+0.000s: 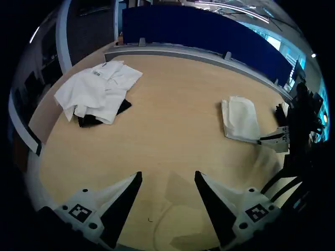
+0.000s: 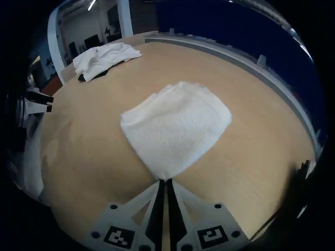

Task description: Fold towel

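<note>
**Cool, even light; heavy fisheye bend**

Both views are fairly bright with a bluish cast. Ceiling strip lights (image 1: 234, 7) and windows (image 1: 273, 42) glare at the left gripper view's upper right. Shadows on the table (image 1: 176, 108) are soft and faint. The white towel (image 2: 176, 125) keeps its texture. Edges bow toward the rims, where detail dims and smears.

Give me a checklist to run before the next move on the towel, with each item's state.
1. Towel folded and lying flat on the table: ok.
2. Right tongs shut at the towel's near corner: ok.
3. Corner actually pinched between them: cannot tell.
4. Left tongs open, nothing between them: ok.
5. Bare table on all sides of the towel: ok.
6. Cloth pile lying well apart from the towel: ok.
</note>
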Motion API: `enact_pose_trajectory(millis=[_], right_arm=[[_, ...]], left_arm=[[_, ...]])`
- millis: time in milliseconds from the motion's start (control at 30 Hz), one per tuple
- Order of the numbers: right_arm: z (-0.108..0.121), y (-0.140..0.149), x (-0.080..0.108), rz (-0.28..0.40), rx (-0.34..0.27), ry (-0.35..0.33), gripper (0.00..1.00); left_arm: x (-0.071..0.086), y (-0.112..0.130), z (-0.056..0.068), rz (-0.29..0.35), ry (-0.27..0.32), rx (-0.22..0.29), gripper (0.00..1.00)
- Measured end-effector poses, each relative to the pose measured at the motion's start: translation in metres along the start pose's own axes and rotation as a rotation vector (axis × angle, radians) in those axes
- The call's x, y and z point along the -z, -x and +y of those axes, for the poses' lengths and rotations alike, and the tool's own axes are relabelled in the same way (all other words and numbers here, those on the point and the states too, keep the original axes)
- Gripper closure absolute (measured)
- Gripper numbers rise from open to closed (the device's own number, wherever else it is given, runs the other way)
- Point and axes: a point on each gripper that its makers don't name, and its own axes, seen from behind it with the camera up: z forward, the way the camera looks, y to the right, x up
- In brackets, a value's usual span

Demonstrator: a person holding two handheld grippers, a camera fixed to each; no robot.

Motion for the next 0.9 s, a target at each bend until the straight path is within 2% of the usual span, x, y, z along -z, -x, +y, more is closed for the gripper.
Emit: enact_pose_trajectory(millis=[200, 333, 667, 900], right_arm=[[0.002, -0.015, 0.011, 0.03, 0.006, 0.006, 0.95], [0.004, -0.036, 0.025, 0.068, 0.022, 0.015, 0.95], [0.009, -0.114, 0.074, 0.191, 0.078, 0.035, 0.96], [0.011, -0.159, 0.113, 0.255, 0.13, 0.039, 0.96]], left_arm=[[0.0, -0.002, 0.001, 0.001, 0.0, -0.004, 0.07], [0.0, -0.005, 0.002, 0.008, 0.004, -0.005, 0.07], [0.003, -0.019, 0.008, 0.033, 0.018, -0.013, 0.07], [0.007, -0.03, 0.01, 0.055, 0.028, -0.019, 0.07]])
